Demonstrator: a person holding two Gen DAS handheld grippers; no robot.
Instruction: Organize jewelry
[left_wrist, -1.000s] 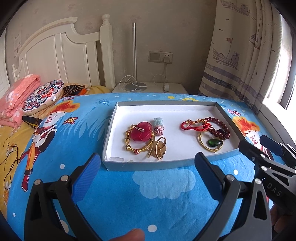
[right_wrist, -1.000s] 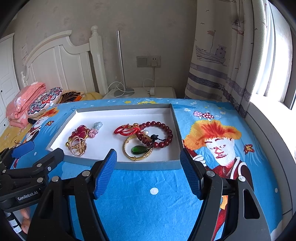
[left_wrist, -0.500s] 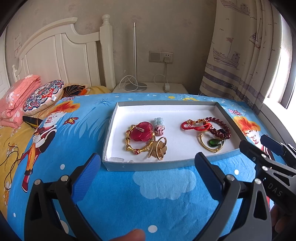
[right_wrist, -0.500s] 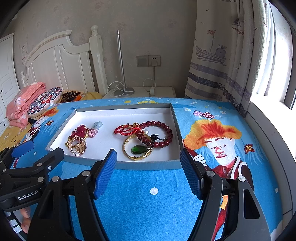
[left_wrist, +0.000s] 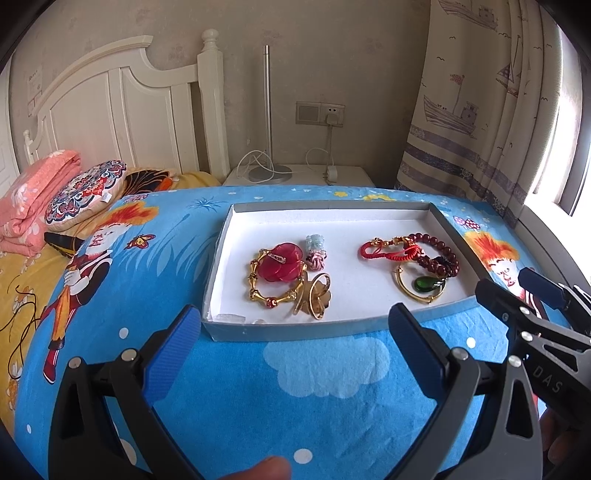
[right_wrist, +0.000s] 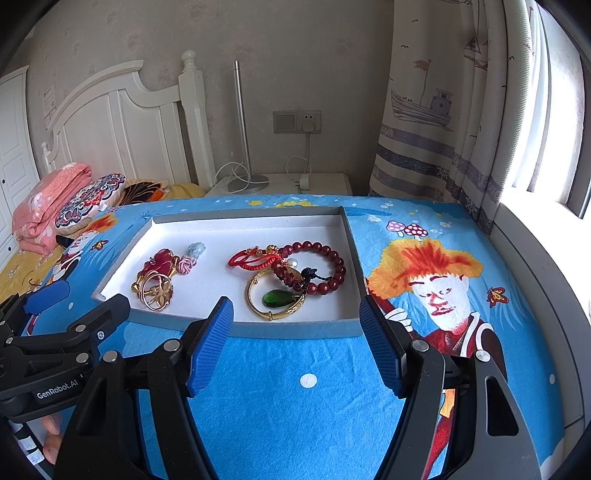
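A shallow grey tray with a white floor lies on the blue cartoon cloth. On its left lie a red flower pendant on a gold bangle, a gold flower ring and a small pale charm. On its right lie a red cord bracelet, a dark red bead bracelet and a gold bangle with a green stone. My left gripper and right gripper are both open and empty, just in front of the tray.
The blue cloth covers the surface. A bed with folded pink bedding and a patterned cushion lies to the left. A nightstand with a lamp stands behind. A curtain and window are at the right.
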